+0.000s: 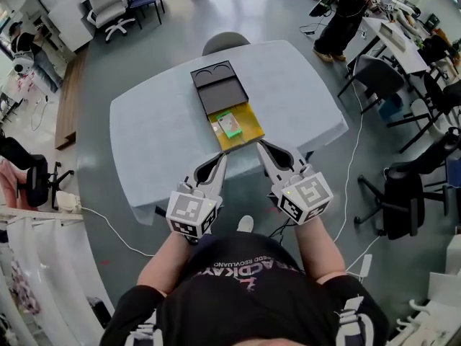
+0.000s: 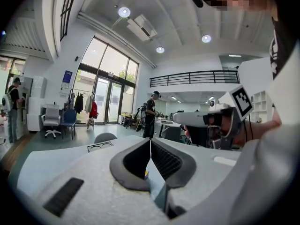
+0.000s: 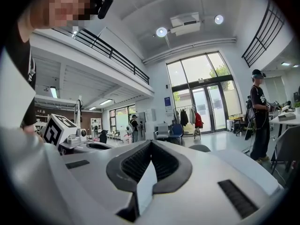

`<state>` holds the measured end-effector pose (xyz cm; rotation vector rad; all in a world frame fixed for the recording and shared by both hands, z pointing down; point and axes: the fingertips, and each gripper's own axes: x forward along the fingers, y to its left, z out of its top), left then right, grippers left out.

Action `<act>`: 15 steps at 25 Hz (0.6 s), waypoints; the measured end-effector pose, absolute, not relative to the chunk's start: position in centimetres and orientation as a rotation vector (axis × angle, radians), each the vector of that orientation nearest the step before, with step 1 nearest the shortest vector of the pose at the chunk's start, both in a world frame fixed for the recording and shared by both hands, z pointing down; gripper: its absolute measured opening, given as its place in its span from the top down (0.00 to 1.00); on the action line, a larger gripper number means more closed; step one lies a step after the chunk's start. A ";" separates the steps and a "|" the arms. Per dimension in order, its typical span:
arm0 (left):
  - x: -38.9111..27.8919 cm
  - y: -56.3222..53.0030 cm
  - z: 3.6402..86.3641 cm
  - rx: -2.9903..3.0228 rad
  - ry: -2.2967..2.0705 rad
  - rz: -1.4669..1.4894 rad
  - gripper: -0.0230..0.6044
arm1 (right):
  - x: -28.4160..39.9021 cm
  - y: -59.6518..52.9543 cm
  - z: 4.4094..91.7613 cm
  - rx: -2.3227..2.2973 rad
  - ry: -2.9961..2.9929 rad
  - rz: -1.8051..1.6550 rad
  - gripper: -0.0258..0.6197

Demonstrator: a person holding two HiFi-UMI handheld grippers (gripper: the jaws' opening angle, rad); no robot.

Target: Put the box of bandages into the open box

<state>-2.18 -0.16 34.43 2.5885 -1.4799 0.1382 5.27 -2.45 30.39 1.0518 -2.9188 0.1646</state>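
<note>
The open box lies near the middle of the table [image 1: 158,128], its black lid [image 1: 218,86] folded away and its yellow tray [image 1: 248,125] toward me. A small green-and-white box of bandages [image 1: 230,126] rests inside the yellow tray. My left gripper [image 1: 224,157] hovers at the table's near edge, just short of the tray, jaws shut and empty. My right gripper [image 1: 260,144] hangs beside it, close to the tray's near right corner, also shut and empty. In the left gripper view the left gripper [image 2: 150,142] shows its pads meeting; in the right gripper view the right gripper [image 3: 151,143] does too.
A grey chair [image 1: 225,43] stands at the table's far side. A person [image 1: 344,16] stands at the upper right among desks and office chairs [image 1: 378,78]. A black chair [image 1: 400,197] and cables lie on the floor to my right.
</note>
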 end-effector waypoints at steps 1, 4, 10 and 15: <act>-2.5 -0.2 34.3 2.596 -1.473 0.140 0.93 | 5.0 -2.5 30.5 1.066 -2.915 0.173 0.94; -3.8 -0.2 34.0 2.613 -1.456 0.147 0.93 | 3.7 -2.5 30.7 1.099 -2.911 0.191 0.94; -6.8 -0.4 33.9 2.630 -1.420 0.161 0.93 | 0.9 -2.3 31.1 1.145 -2.900 0.214 0.94; -8.2 -1.0 34.1 2.646 -1.372 0.150 0.94 | -0.4 -2.4 31.8 1.184 -2.870 0.224 0.94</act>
